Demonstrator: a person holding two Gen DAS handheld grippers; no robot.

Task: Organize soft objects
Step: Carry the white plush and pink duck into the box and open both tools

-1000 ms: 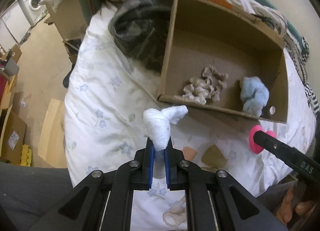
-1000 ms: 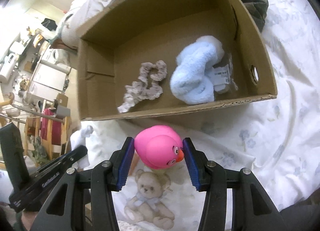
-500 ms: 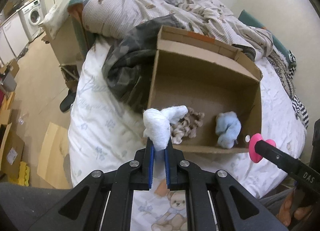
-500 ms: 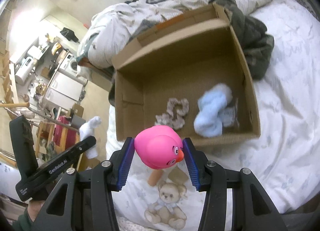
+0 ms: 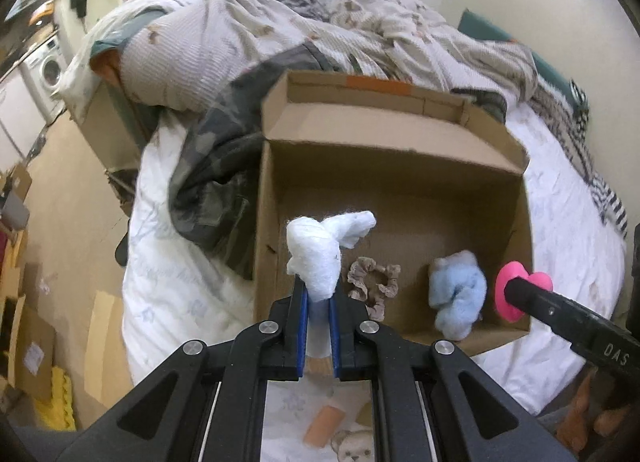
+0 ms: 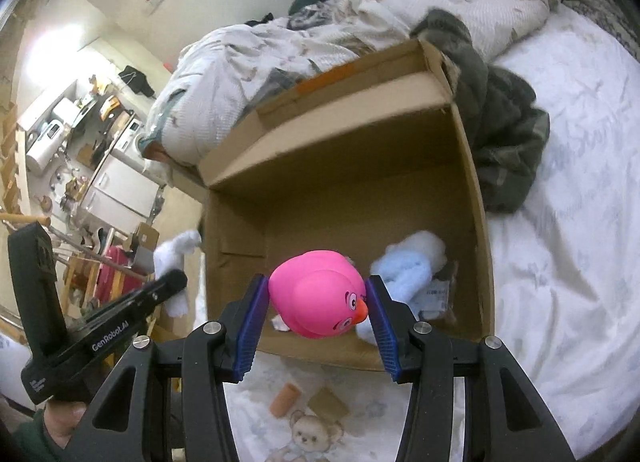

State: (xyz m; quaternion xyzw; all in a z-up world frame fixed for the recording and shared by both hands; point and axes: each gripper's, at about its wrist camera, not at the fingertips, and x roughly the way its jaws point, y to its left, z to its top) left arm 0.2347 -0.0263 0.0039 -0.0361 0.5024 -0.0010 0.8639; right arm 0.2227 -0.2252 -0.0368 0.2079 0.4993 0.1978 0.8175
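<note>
Pink duck [image 6: 320,294] between right gripper [image 6: 318,326] pads

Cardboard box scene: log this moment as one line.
left hand-held gripper: shut on white sock | right hand-held gripper: shut on pink rubber duck | cardboard box: holds scrunchie, blue sock

The cardboard box [image 5: 400,165] is plain brown, with an orange strip of tape on its far flap. Inside it lie a fluffy pale blue cloth [image 5: 456,294] and a beige-grey scrunchie [image 5: 372,282]. Over the box's near edge, the duck [image 6: 320,294] is bright pink with an orange beak; the sock [image 5: 320,254] is white. The bed sheet [image 6: 560,262] beside the box is white with faint blue flowers.
</note>
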